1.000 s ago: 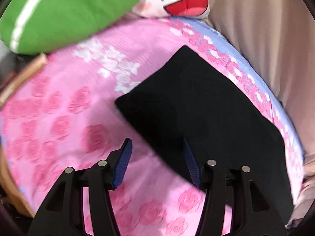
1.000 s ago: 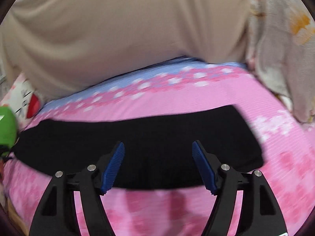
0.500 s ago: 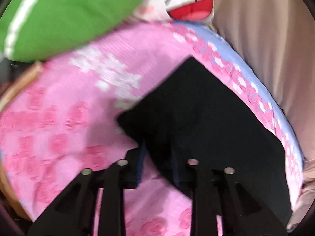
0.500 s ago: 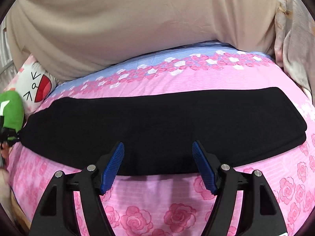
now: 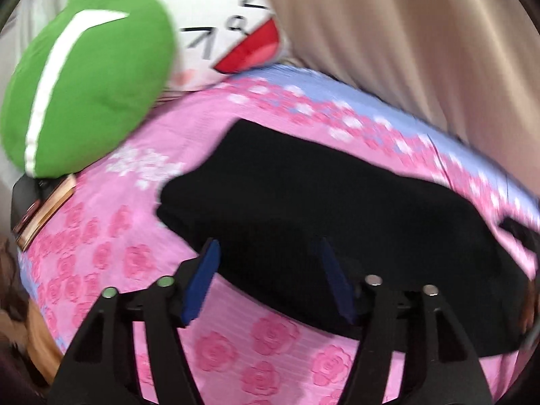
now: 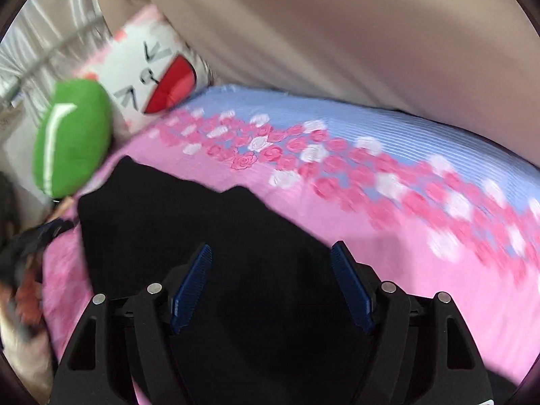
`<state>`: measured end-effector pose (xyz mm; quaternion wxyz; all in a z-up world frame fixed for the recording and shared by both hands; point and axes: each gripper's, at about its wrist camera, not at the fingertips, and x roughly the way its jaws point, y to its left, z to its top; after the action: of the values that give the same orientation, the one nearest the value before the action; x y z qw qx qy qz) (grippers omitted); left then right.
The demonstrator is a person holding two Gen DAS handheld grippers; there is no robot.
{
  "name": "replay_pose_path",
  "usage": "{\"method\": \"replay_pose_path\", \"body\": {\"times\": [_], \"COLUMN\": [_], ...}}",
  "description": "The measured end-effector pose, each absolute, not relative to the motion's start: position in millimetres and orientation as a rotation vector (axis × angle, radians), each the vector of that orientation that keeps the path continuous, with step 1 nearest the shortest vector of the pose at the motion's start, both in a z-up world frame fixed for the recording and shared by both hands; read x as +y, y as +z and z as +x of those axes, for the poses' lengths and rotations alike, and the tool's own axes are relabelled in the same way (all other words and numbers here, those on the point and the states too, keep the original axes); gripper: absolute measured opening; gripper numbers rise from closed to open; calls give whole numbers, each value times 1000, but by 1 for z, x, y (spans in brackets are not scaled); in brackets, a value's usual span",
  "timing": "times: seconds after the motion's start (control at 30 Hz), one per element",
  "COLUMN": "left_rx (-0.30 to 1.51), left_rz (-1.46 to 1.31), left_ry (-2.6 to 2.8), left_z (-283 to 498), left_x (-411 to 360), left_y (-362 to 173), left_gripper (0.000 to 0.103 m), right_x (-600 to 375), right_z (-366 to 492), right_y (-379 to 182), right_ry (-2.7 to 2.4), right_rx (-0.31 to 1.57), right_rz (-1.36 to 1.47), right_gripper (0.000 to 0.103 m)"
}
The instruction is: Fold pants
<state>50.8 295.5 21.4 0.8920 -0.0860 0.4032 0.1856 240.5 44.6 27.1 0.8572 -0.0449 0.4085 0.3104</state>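
The black, soft fabric pants are laid flat on a bed, folded into a long, narrow band. In the left wrist view the band is seen running from ten o'clock towards four o'clock, one squared end lying at ten o'clock. In the right wrist view the dark cloth is spread from centre towards six o'clock.

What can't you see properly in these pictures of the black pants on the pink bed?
- Pants: left view, the right end runs off the picture's edge; no seams or folds show in the black.
- Pants: right view, the near part is hidden behind the right gripper and cut by the bottom edge.
- Green cushion: blurred in both views.
- Left gripper: jaws opening; blur hides whether its fingertips touch the pants.
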Motion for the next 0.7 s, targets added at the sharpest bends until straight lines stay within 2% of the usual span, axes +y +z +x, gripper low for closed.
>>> {"method": "replay_pose_path", "body": {"times": [0.03,0.07,0.1,0.13,0.27,0.37,0.4,0.43,0.47,0.6,0.7], "left_rx": [842,846,849,852,883,890,883,880,877,857,825], "left_rz": [-158,-137,-114,-105,-63,-25,-19,-13,-13,-36,-20], "left_ry": [381,380,377,377,387,413,421,424,423,397,385], "left_z": [50,51,52,54,64,70,70,69,67,59,53], "left_x": [291,287,282,280,274,273,272,271,270,265,248], "left_y": [18,14,9,5,-11,-21,-20,-19,-17,-7,2], "left_gripper": [63,63,63,63,64,65,65,65,65,67,68], "right_x": [60,67,79,90,115,112,107,101,93,26,-56], "right_z": [256,265,274,277,279,298,296,290,277,217,173], "right_y": [18,12,3,-2,0,-1,7,17,30,52,43], "right_ry": [652,657,694,718,641,608,595,555,518,535,419], "right_rx": [892,917,952,966,853,875,852,810,754,686,685], "right_rz": [-94,-87,-81,-94,-245,-205,-191,-191,-198,-111,-79], "right_gripper": [72,67,51,4,6,16,18,27,29,33,45]}}
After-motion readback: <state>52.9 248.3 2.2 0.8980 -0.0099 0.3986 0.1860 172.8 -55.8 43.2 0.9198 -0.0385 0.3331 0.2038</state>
